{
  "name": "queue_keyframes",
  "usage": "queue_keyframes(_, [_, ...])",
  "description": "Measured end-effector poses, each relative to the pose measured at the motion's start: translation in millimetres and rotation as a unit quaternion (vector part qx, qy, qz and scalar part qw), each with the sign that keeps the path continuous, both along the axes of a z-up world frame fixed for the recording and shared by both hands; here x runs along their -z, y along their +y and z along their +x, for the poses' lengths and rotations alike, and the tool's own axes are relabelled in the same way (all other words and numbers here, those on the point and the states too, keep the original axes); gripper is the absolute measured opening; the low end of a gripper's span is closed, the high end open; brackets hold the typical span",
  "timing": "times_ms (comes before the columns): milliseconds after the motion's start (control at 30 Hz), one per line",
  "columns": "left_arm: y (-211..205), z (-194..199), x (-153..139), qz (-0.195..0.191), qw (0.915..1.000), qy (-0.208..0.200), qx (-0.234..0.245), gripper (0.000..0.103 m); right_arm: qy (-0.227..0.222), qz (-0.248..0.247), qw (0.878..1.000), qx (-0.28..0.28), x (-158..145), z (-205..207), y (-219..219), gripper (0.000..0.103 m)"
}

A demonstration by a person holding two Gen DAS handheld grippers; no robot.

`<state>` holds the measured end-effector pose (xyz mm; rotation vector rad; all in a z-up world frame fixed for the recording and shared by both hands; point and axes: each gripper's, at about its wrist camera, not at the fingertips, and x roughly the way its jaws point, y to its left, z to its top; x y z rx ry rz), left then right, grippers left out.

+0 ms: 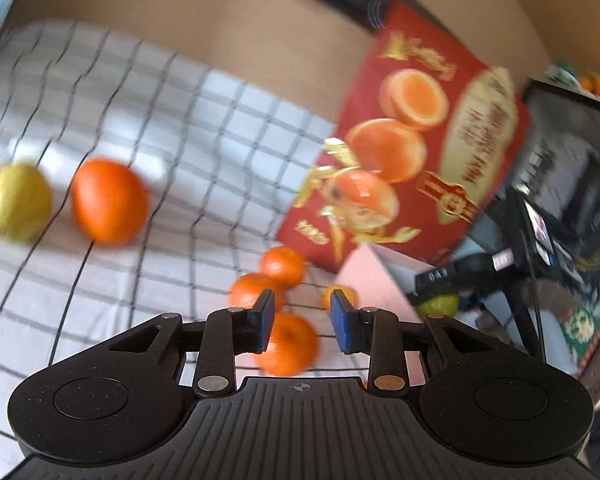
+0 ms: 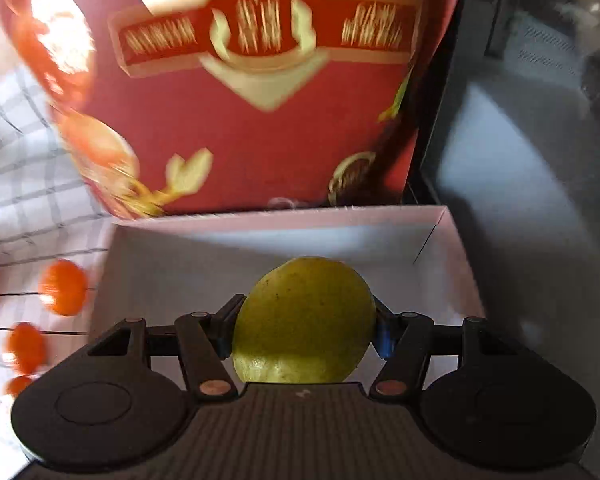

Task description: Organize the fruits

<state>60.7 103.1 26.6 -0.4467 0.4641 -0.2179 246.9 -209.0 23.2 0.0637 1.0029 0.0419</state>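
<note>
My right gripper (image 2: 304,330) is shut on a yellow-green pear (image 2: 305,320) and holds it over the open white box (image 2: 440,232), whose red lid (image 2: 260,120) stands upright behind it. My left gripper (image 1: 302,320) is open and empty above a small mandarin (image 1: 290,344) on the checked cloth. Two more mandarins (image 1: 268,280) lie just beyond its left finger, and another (image 1: 338,294) lies by the box corner. A large orange (image 1: 108,200) and a second pear (image 1: 18,202) lie far left. The red lid (image 1: 412,140) also shows in the left wrist view.
A white cloth with a dark grid (image 1: 160,140) covers the table. Several mandarins (image 2: 62,286) lie on it left of the box. A brown wall (image 1: 240,32) rises behind. Dark equipment and clutter (image 1: 560,184) stand at the right, beyond the table edge.
</note>
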Motion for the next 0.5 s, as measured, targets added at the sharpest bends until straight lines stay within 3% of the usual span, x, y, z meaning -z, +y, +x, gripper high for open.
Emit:
queue_keyframes(67, [2.8,5.9,3.2,0.002,0.9997,0.022,-0.006,0.034,0.013,-0.014,1.000,0.002,7.1,5.6,4.5,0.063])
queue_keyframes(200, [-1.4,3.4,3.8,0.019,0.9994,0.027,0.001,0.034,0.051,0.008,0.999,-0.005,12.4,6.2,6.1,0.064])
queue_keyframes(367, [-0.9,-3.3,5.4,0.033,0.9993,0.013,-0.013,0.034,0.033,0.016,0.999,0.003,-5.7,-10.3,3.3,0.064])
queue_keyframes(500, [7.3,-1.1,9.3,0.024,0.9986,0.020,-0.041,0.034,-0.029,0.006,0.999,-0.016,-32.7,-51.3,11.0,0.070])
